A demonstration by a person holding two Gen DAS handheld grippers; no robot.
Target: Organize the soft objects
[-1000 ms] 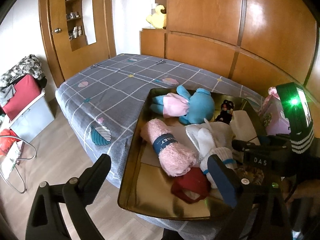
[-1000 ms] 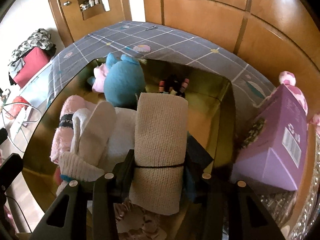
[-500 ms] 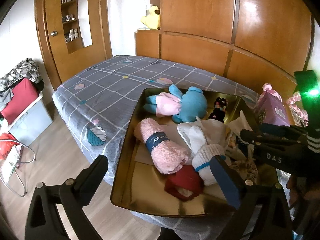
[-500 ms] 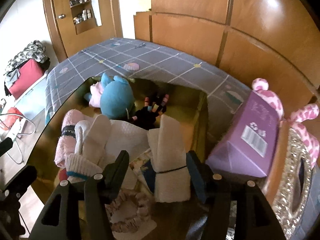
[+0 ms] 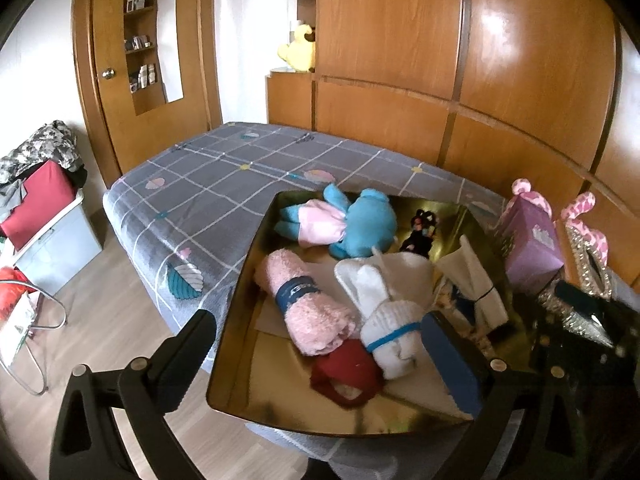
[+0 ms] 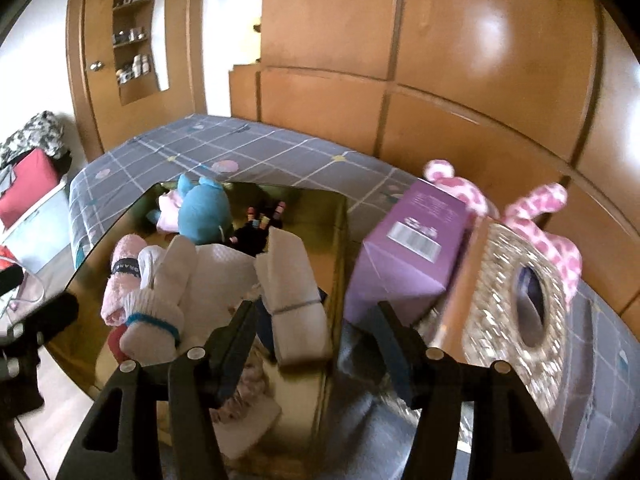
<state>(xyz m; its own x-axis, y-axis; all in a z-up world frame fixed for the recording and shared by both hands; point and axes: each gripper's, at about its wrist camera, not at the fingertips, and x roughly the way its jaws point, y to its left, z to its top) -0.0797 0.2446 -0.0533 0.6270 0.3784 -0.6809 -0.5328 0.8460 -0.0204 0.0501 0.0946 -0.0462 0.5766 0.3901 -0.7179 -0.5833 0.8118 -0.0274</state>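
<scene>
Jaws on both grippers stand wide apart and grip nothing. On the right gripper (image 6: 316, 344) they straddle the near right wall of the gold tray (image 6: 338, 240), with the banded white cloth roll (image 6: 294, 300) lying just ahead inside the tray; that spread suits either a fresh release or a reach toward the purple box (image 6: 408, 256) beside it, and I cannot tell which. The left gripper (image 5: 320, 356) hangs over the tray's near left corner, clear of every item, which reads as waiting rather than working.

The soft things are gathered in the tray, which sits on the grey checked bed (image 5: 224, 176): blue plush toy (image 5: 360, 224) at the far end, pink rolled towel (image 5: 308, 304) with its dark band, white sock bundle (image 5: 390, 320) tied in blue, and a red fabric piece (image 5: 344, 376) nearest.

Only the right wrist view shows the glittery framed object (image 6: 516, 312) and the pink spotted plush (image 6: 560, 252) behind it in full, outside the tray. The left wrist view alone shows the yellow plush (image 5: 298, 50) on the wooden cabinet and the red piece clearly.
</scene>
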